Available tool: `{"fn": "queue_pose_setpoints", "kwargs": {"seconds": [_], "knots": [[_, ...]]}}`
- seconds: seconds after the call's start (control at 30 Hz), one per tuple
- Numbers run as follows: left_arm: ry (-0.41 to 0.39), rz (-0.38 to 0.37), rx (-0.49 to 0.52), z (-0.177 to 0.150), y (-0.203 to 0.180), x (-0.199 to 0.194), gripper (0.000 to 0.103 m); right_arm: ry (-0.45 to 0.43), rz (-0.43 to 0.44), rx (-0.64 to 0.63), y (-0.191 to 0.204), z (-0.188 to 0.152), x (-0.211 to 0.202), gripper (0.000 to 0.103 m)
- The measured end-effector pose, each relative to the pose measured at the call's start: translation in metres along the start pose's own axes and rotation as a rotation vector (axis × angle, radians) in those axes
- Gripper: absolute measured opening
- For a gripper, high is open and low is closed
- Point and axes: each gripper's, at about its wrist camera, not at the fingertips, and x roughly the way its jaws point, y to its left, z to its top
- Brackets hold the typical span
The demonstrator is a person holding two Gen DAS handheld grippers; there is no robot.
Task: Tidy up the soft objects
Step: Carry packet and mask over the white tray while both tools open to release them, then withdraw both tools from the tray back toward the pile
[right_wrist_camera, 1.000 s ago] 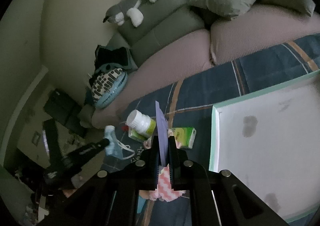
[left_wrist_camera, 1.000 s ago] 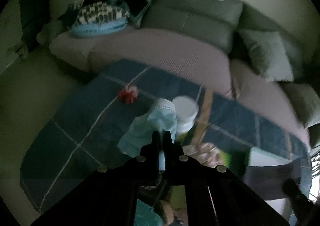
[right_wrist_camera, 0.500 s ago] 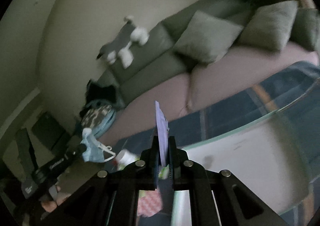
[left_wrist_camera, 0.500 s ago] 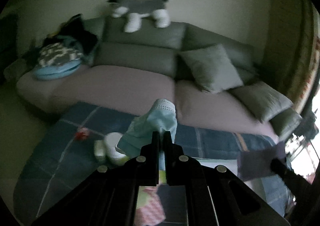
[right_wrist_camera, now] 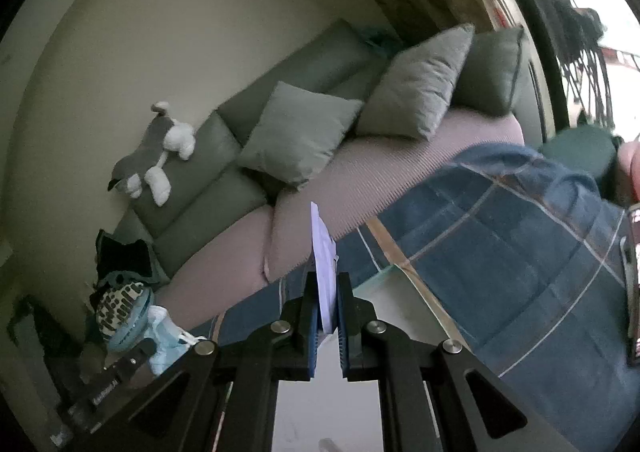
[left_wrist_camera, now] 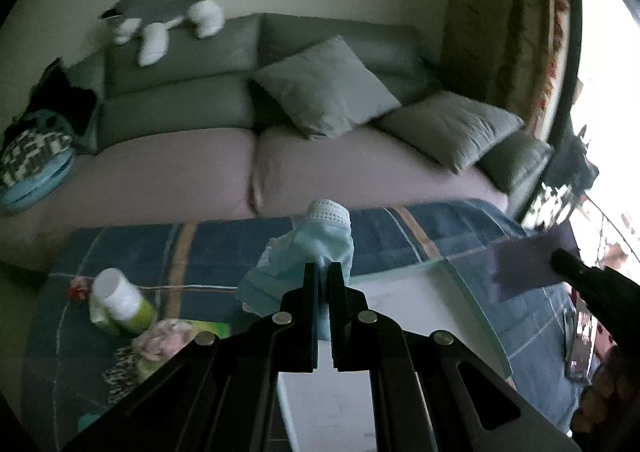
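My left gripper (left_wrist_camera: pixel 323 268) is shut on a crumpled light-blue face mask (left_wrist_camera: pixel 308 248), held in the air above the white tray (left_wrist_camera: pixel 404 304) with a green rim. My right gripper (right_wrist_camera: pixel 325 280) is shut on a thin pale-purple cloth (right_wrist_camera: pixel 323 252), seen edge-on between the fingers. From the left wrist view, that purple cloth (left_wrist_camera: pixel 528 264) hangs at the right gripper's tip on the far right. The right wrist view has the mask (right_wrist_camera: pixel 166 336) at lower left, on the left gripper.
A blue plaid blanket (left_wrist_camera: pixel 224 248) carries a white-capped green bottle (left_wrist_camera: pixel 120 304), a green packet, a floral pink cloth (left_wrist_camera: pixel 164 340) and a small red thing. Behind stands a sofa (left_wrist_camera: pixel 180 167) with grey cushions (left_wrist_camera: pixel 324 91), a plush dog (left_wrist_camera: pixel 168 11) and a patterned bundle (left_wrist_camera: pixel 32 159).
Both grippers swung right and rose, from over the bottle and cloths on the blanket to above the white tray. Each kept its hold: mask in the left, purple cloth in the right.
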Motion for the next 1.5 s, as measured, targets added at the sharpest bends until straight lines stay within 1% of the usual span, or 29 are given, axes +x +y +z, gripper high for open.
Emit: {"fn": "queue_pose_setpoints", "kwargs": {"seconds": [0.1, 0.23, 0.37, 0.57, 0.73, 0.83, 0.97, 1.07, 1.1, 1.13, 1.2, 1.23, 1.27, 1.3, 1.33, 1.4, 1.47, 1.5], "knots": [[0.031, -0.012, 0.028, -0.004, -0.010, 0.011, 0.004, 0.042, -0.010, 0.018, -0.007, -0.002, 0.017, 0.008], [0.066, -0.005, 0.044, -0.010, -0.017, 0.027, 0.004, 0.107, -0.013, 0.019, -0.009, -0.013, 0.047, 0.008], [0.120, 0.017, 0.060, -0.019, -0.023, 0.052, 0.004, 0.197, 0.027, 0.063, -0.015, -0.026, 0.081, 0.008], [0.214, 0.048, 0.074, -0.037, -0.028, 0.090, 0.005, 0.274, 0.000, 0.056, -0.015, -0.039, 0.111, 0.008], [0.253, 0.046, 0.064, -0.045, -0.027, 0.105, 0.005, 0.304, -0.032, 0.047, -0.020, -0.043, 0.123, 0.012], [0.280, 0.045, 0.062, -0.049, -0.028, 0.110, 0.005, 0.316, -0.076, 0.034, -0.021, -0.044, 0.125, 0.012], [0.273, 0.045, 0.053, -0.048, -0.026, 0.106, 0.005, 0.302, -0.137, 0.005, -0.021, -0.042, 0.119, 0.013], [0.270, 0.043, 0.037, -0.046, -0.023, 0.103, 0.005, 0.290, -0.177, -0.013, -0.021, -0.039, 0.117, 0.024], [0.272, 0.045, 0.033, -0.046, -0.022, 0.103, 0.005, 0.290, -0.188, -0.022, -0.021, -0.038, 0.116, 0.029], [0.274, 0.048, 0.029, -0.046, -0.020, 0.102, 0.006, 0.290, -0.199, -0.031, -0.020, -0.038, 0.116, 0.030], [0.279, 0.055, 0.018, -0.045, -0.015, 0.103, 0.011, 0.290, -0.228, -0.054, -0.018, -0.039, 0.115, 0.031], [0.280, 0.058, 0.011, -0.045, -0.012, 0.102, 0.021, 0.289, -0.239, -0.065, -0.017, -0.038, 0.115, 0.037], [0.278, 0.062, -0.004, -0.044, -0.008, 0.101, 0.033, 0.288, -0.258, -0.079, -0.016, -0.038, 0.114, 0.041], [0.277, 0.066, -0.015, -0.044, -0.004, 0.100, 0.038, 0.286, -0.277, -0.092, -0.015, -0.038, 0.114, 0.047], [0.275, 0.070, -0.030, -0.043, 0.001, 0.099, 0.045, 0.283, -0.291, -0.102, -0.014, -0.038, 0.113, 0.051], [0.269, 0.085, -0.058, -0.042, 0.011, 0.097, 0.052, 0.278, -0.319, -0.129, -0.012, -0.038, 0.112, 0.054], [0.264, 0.100, -0.080, -0.041, 0.020, 0.094, 0.065, 0.278, -0.340, -0.147, -0.010, -0.038, 0.111, 0.058], [0.262, 0.108, -0.092, -0.041, 0.026, 0.093, 0.067, 0.279, -0.350, -0.156, -0.010, -0.038, 0.110, 0.061]]}}
